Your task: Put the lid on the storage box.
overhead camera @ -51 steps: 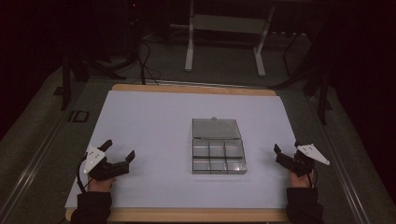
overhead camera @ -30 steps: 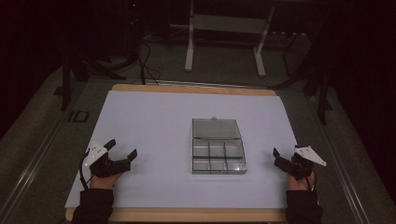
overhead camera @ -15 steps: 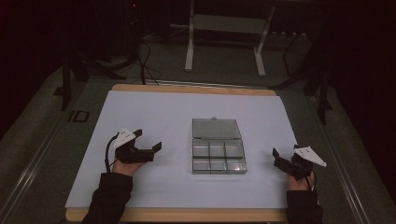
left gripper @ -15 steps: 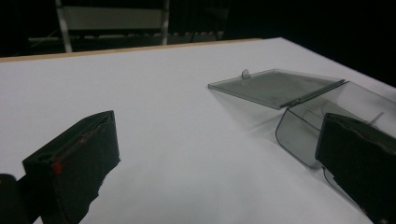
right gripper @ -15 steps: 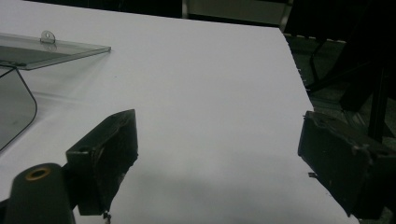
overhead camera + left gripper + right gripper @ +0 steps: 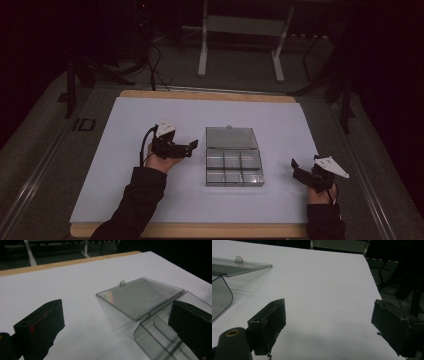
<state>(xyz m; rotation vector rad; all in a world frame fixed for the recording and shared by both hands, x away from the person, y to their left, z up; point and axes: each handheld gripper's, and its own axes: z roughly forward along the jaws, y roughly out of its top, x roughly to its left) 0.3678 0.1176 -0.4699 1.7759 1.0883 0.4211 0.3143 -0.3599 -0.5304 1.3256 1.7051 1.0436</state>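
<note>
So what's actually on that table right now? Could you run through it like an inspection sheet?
Surface: white table top with a wooden edge.
Job's things: clear plastic compartment box, lid folded open and lying flat behind it; compartments look empty.
Clutter: nothing seen.
Grippers: left gripper open beside the box's left edge; right gripper open near the table's right edge.
Cables: a black cable loops from the left gripper.
Surroundings: dark floor, white metal frame beyond the table.

Clear grey-tinted compartment box (image 6: 234, 162) on white table (image 6: 125, 165) with tan wooden edge; black jaws on both grippers.
</note>
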